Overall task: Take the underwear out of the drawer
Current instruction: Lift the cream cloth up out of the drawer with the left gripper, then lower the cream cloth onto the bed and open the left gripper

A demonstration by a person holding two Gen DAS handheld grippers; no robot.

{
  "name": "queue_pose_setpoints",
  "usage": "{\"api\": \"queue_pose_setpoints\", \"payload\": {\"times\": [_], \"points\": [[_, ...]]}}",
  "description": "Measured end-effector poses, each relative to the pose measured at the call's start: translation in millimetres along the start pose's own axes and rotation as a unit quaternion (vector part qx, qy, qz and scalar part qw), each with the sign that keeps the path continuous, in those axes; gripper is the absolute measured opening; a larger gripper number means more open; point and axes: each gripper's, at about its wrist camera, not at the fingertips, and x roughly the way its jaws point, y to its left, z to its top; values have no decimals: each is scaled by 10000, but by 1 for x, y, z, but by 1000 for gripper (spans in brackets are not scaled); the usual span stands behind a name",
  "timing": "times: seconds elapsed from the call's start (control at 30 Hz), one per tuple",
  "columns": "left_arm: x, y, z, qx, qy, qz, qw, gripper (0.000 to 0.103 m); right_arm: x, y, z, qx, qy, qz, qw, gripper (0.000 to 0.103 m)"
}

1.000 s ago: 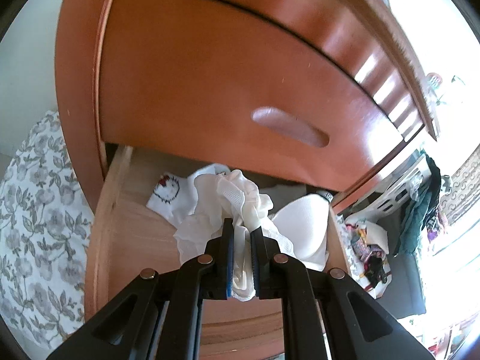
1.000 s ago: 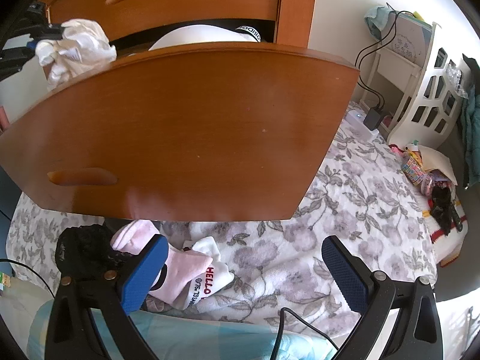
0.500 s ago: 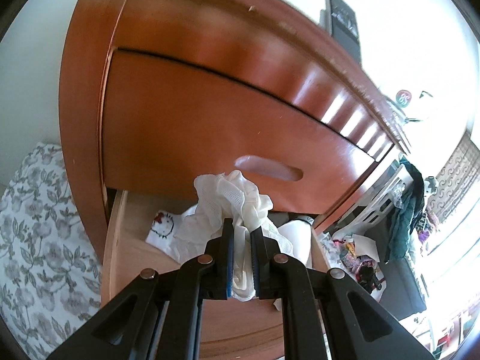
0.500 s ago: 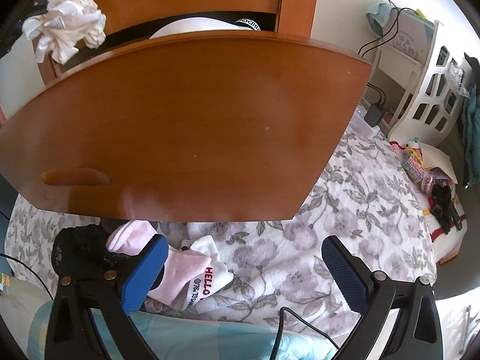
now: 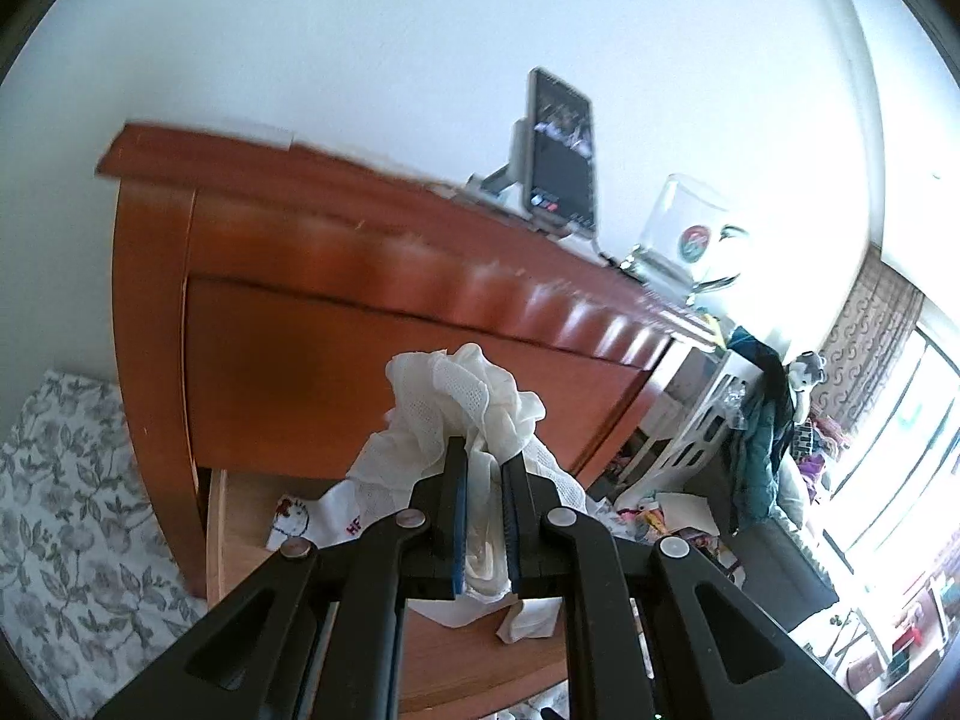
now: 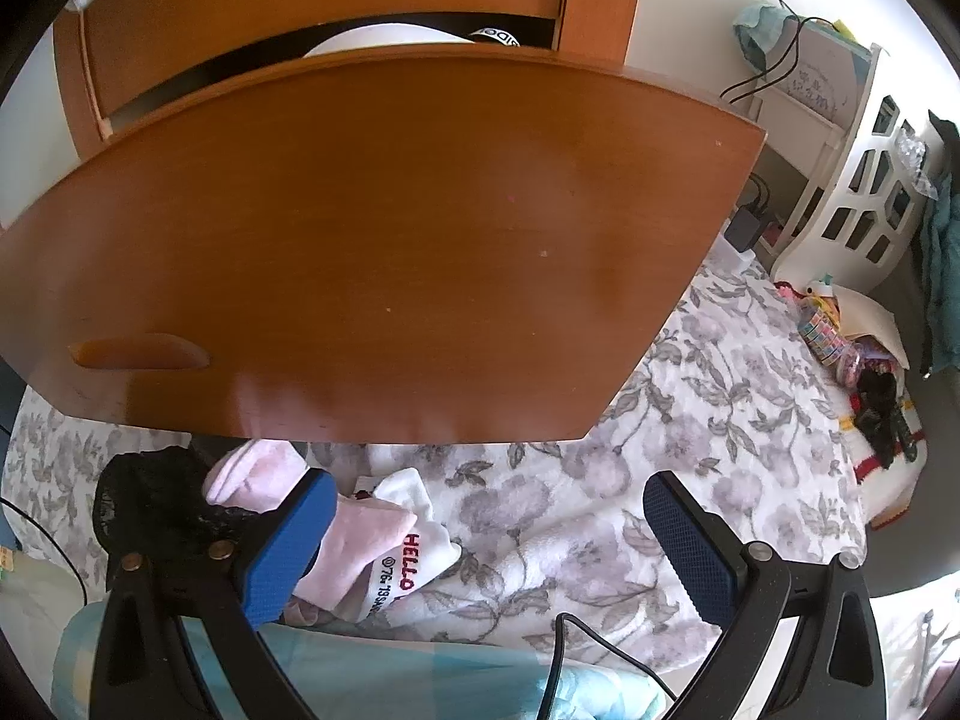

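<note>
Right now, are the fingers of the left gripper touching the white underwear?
Touching. The left wrist view shows the white underwear pinched between the two blue-padded fingers of the left gripper, cloth bunching above and hanging below them.

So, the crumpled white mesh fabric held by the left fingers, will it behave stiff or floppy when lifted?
Probably floppy: the crumpled white mesh fabric bunches and droops around the left fingers. It looks light, since a narrow pinch carries it.

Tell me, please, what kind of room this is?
Most likely a bedroom: a wooden dresser with its drawer pulled out over a floral bedspread, and socks lying on it.
</note>
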Motion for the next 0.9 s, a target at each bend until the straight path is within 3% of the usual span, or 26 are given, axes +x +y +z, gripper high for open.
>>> {"api": "queue_pose_setpoints", "payload": {"times": [0.57, 0.9], "points": [[-56, -51, -9, 150, 39, -101, 9998, 10, -18, 1, -5, -34, -430, -152, 9990, 103], [-76, -72, -32, 121, 389, -91, 9991, 10, -29, 0, -9, -21, -663, -195, 9976, 103]]}}
